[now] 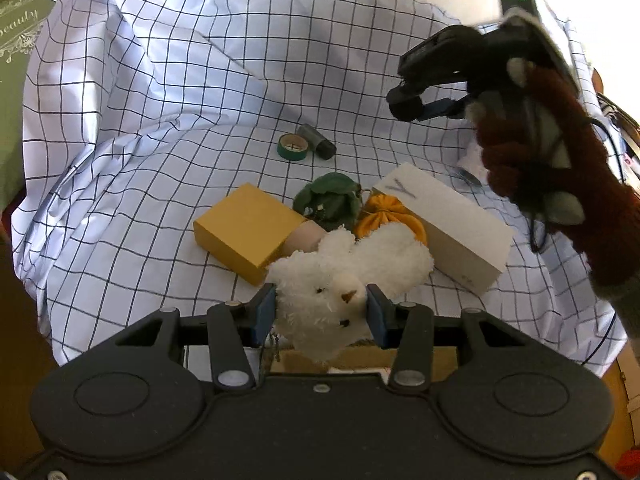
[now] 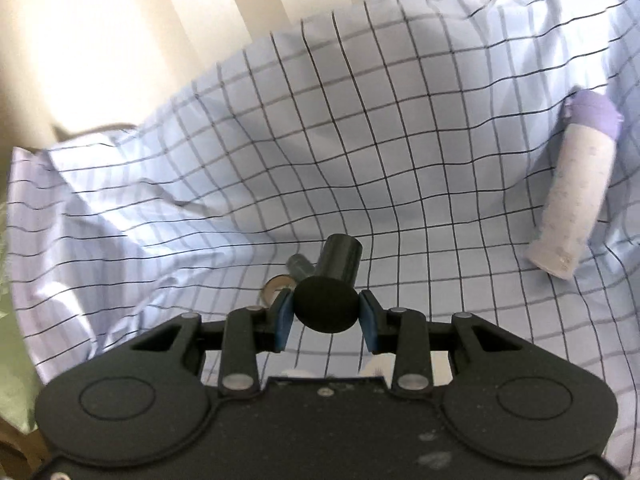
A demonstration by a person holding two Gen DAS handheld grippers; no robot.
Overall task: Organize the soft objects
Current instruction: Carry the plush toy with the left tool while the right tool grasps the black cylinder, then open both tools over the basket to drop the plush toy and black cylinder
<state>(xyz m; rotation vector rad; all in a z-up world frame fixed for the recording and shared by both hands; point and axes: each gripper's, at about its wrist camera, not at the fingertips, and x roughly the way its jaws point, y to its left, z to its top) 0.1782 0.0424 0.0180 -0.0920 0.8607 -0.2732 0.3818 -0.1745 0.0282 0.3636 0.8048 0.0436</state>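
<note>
Plush bear [image 1: 320, 312]: white, fluffy, orange nose.

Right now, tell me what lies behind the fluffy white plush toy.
Behind the fluffy white plush toy: an orange cloth pouch, a crumpled green fabric piece and a beige cylinder end. The plush covers the lower parts of the pouch and cylinder.

Checked cloth [image 1: 160, 120] covers the bed. Yellow box [image 1: 244, 232] and white block [image 1: 448, 224] lie mid-cloth, well apart. Green tape roll [image 1: 293, 147] touches a dark cylinder [image 1: 318, 142] farther back. White tube, purple-capped [image 2: 576, 188], near the right edge.
</note>
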